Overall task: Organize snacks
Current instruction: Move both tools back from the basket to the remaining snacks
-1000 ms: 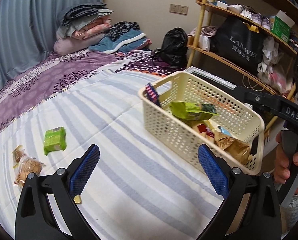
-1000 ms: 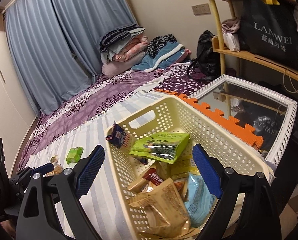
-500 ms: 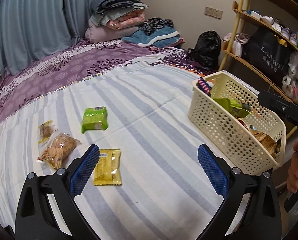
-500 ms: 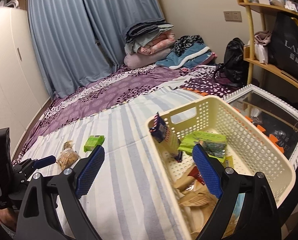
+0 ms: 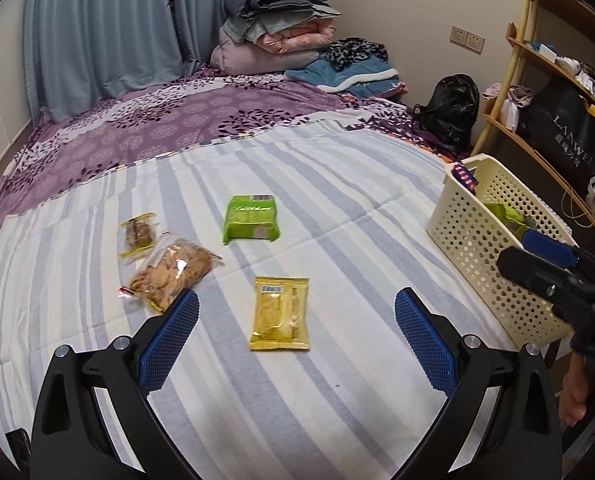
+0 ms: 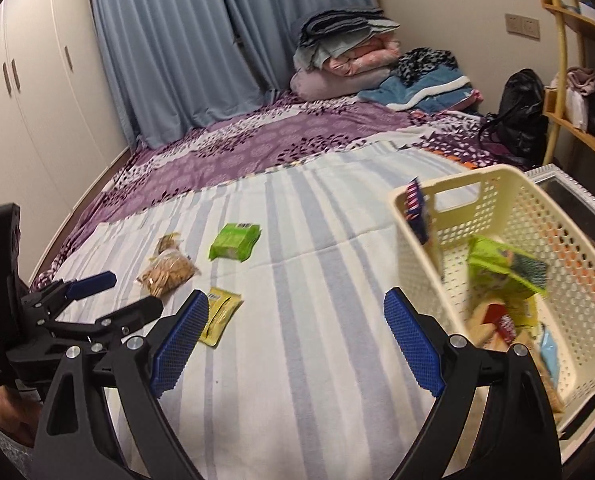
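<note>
Both grippers' ribbed blue jaws spread, empty, w/ flat yellow foil packet [image 5: 280,314] & perforated plastic basket [image 6: 509,216].

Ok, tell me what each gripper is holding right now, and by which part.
Nothing is held. The left gripper and the right gripper are both open and empty above the striped sheet.

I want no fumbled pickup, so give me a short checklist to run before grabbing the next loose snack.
1. Left gripper open and empty: ok.
2. Right gripper open and empty: ok.
3. Yellow packet lies flat, clear of the other snacks: ok.
4. Cookie bag has free space around it: not ok, small wrapped snack sits right against it.
5. Basket has room left: ok.
6. Green packet sealed: cannot tell.
</note>
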